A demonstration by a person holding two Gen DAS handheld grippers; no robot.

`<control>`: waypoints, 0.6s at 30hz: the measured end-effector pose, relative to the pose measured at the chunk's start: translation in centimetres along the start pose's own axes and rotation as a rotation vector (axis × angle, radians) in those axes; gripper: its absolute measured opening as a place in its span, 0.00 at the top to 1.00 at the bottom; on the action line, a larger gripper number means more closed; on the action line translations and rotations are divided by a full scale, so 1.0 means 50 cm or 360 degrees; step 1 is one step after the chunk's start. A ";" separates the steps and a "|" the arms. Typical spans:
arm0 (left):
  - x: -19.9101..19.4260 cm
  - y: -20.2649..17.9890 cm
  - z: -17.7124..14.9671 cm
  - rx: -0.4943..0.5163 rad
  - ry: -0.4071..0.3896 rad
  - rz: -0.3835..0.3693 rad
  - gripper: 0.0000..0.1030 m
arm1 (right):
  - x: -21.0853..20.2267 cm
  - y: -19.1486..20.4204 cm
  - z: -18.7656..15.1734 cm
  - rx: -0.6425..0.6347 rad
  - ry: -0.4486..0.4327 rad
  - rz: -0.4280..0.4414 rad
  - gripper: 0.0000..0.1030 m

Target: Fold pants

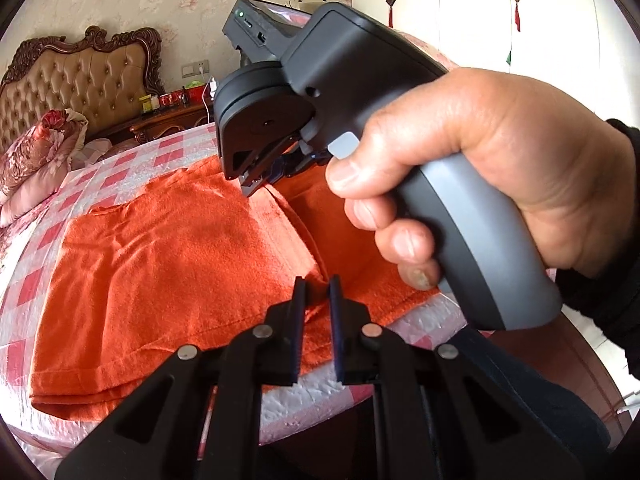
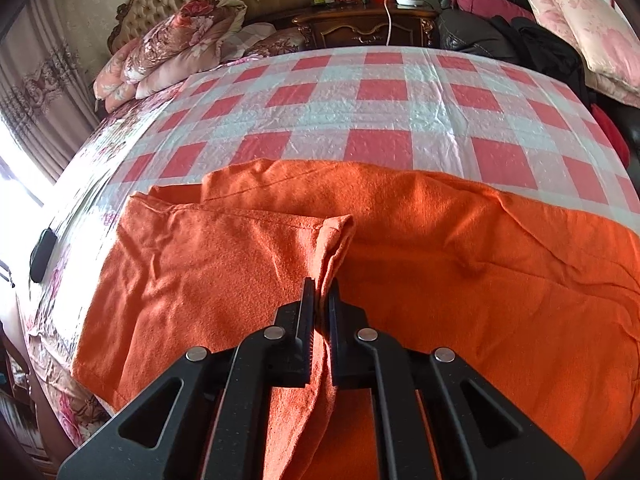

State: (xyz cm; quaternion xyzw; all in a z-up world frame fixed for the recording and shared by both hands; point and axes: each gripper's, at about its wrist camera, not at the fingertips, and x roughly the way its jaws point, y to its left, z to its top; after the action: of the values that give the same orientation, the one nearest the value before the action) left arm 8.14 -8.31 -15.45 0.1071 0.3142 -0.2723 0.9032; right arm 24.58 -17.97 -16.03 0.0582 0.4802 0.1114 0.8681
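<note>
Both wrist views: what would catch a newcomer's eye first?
The bright orange pants spread across the checked bedspread. In the right wrist view, the right hand-held gripper is shut on a bunched fold of them. In the left wrist view, a hand gripping that tool fills the right side.

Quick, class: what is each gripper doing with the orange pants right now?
Left gripper: shut on a fold of the orange pants.
Right gripper: shut on a bunched edge of the pants.
</note>
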 end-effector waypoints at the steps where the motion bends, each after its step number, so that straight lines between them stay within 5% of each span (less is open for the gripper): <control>1: 0.000 0.000 -0.001 -0.0004 -0.0003 -0.0004 0.89 | -0.001 0.002 0.000 -0.0007 -0.0006 -0.0012 0.95; 9: 0.007 0.022 -0.003 -0.0091 -0.0010 -0.0115 0.88 | -0.001 0.011 -0.003 -0.0006 -0.0014 -0.0106 0.95; 13: -0.008 0.047 -0.008 -0.0144 -0.0017 -0.0228 0.61 | 0.015 0.025 -0.011 -0.0085 0.0009 -0.0186 0.94; 18: -0.148 0.136 -0.066 -0.0291 -0.0132 -0.0142 0.60 | -0.039 0.011 -0.015 0.0027 -0.0025 -0.0242 0.83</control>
State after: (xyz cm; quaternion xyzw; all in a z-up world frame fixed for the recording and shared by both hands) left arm 5.45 1.66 -13.24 -0.0012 0.3044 -0.2867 0.9084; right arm 22.85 -17.95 -14.71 0.0297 0.4774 0.0407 0.8773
